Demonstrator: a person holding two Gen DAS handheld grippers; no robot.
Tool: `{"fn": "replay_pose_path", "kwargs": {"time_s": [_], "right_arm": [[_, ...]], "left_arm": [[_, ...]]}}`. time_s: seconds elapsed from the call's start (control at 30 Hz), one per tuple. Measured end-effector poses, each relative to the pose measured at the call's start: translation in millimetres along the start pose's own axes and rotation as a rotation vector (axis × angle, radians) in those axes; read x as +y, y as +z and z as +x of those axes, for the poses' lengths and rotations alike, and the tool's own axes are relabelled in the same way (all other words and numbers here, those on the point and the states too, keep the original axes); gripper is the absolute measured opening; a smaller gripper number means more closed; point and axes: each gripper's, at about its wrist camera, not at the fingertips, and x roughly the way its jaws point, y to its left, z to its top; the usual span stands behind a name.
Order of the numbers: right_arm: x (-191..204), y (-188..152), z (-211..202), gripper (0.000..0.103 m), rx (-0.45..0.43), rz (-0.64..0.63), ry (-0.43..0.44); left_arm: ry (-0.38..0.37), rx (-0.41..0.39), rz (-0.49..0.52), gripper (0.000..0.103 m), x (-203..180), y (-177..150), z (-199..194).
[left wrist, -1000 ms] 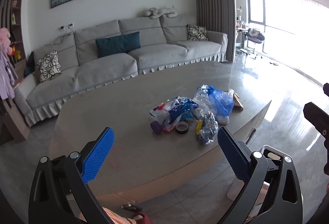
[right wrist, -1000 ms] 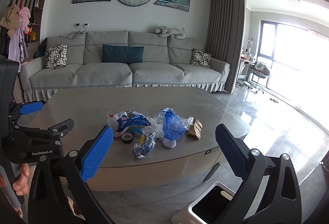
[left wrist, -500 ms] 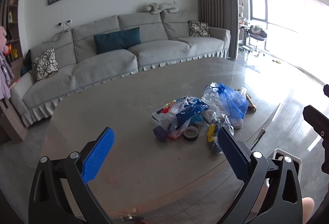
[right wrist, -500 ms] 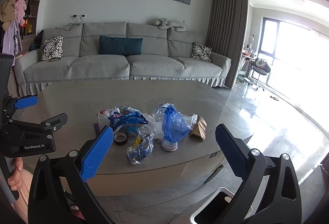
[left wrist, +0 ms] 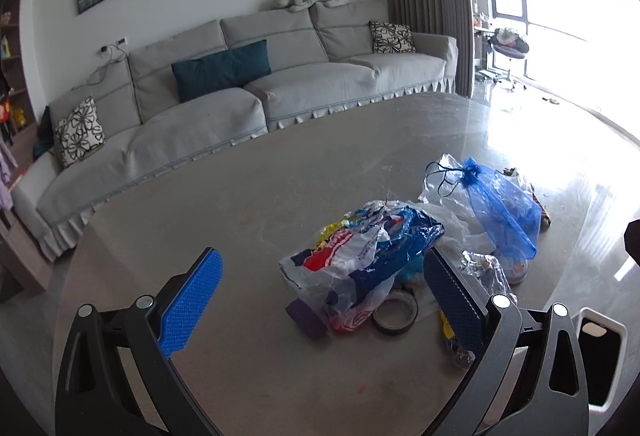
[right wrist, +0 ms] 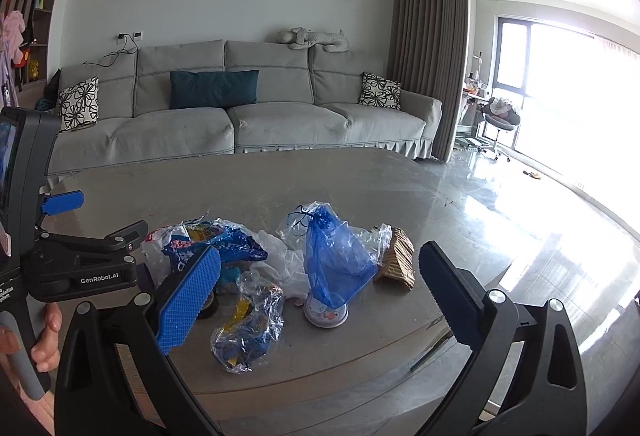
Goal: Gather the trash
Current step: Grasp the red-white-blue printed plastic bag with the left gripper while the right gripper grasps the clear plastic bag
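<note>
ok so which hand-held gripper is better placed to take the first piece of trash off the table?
Left, probably. The left hand-held gripper is open right over the printed plastic bag and tape roll. The right hand-held gripper, also open, sits further back, nearest the crumpled wrapper at the table edge.

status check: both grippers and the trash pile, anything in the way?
Left gripper open, empty, over table. Right gripper open, empty. Trash pile untouched near table edge. Nothing in the way.
</note>
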Motion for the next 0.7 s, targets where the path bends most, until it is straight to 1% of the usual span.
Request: {"fn": "replay_pose_path", "kwargs": {"time_s": [0.13, 0.27, 0.37, 0.47, 0.57, 0.67, 0.7], "right_arm": [[0, 2, 18, 0.099, -0.001, -0.01, -0.004], [5, 3, 32, 0.099, -0.012, -0.054, -0.018], [6, 2, 43, 0.099, -0.005, -0.061, -0.016], [5, -1, 53, 0.099, 0.009, -0.043, -0.001], [7, -5, 61, 0.099, 0.03, -0.047, 0.01], [11, -8, 69, 0.099, 0.044, -0.051, 0.015], [13, -9, 72, 0.099, 0.048, -0.053, 0.016]], "left_arm": [[-0.013, 0.006, 0.029, 0.1, -10, 7, 20], [0.002, -0.009, 0.06, 0.1, -17, 10, 33], [0.029, 0.001, 0.069, 0.1, -21, 11, 49], [0.049, 0.033, 0.051, 0.1, -20, 9, 68], [0.053, 0.092, 0.048, 0.1, -16, 5, 94], [0.057, 0.131, 0.045, 0.1, -13, 2, 107], [0.056, 0.133, 0.046, 0.1, -13, 2, 109]]}}
